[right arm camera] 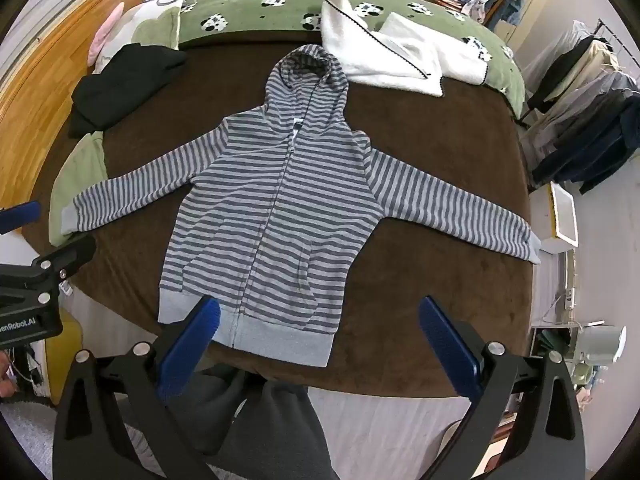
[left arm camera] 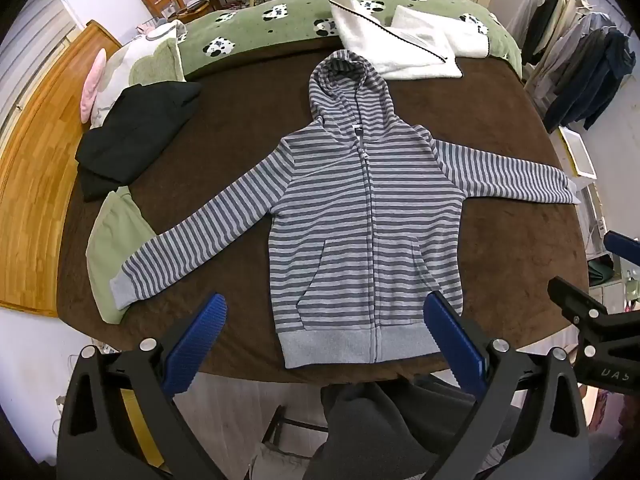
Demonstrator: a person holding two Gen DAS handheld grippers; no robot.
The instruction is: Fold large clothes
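Observation:
A grey-and-blue striped zip hoodie (left arm camera: 360, 200) lies flat and face up on the brown bed cover (left arm camera: 224, 128), hood far, hem near, both sleeves spread out. It also shows in the right wrist view (right arm camera: 276, 204). My left gripper (left arm camera: 326, 312) is open and empty, held above the hem near the bed's front edge. My right gripper (right arm camera: 320, 312) is open and empty, above the hem's right part. The right gripper's body shows at the right edge of the left wrist view (left arm camera: 592, 320); the left gripper's body shows at the left edge of the right wrist view (right arm camera: 36, 280).
A folded black garment (left arm camera: 132, 136) and a light green garment (left arm camera: 112, 248) lie at the left of the bed. A white fleece garment (left arm camera: 400, 44) lies beyond the hood on a green panda blanket (left arm camera: 260, 20). A clothes rack (left arm camera: 580, 64) stands at the right.

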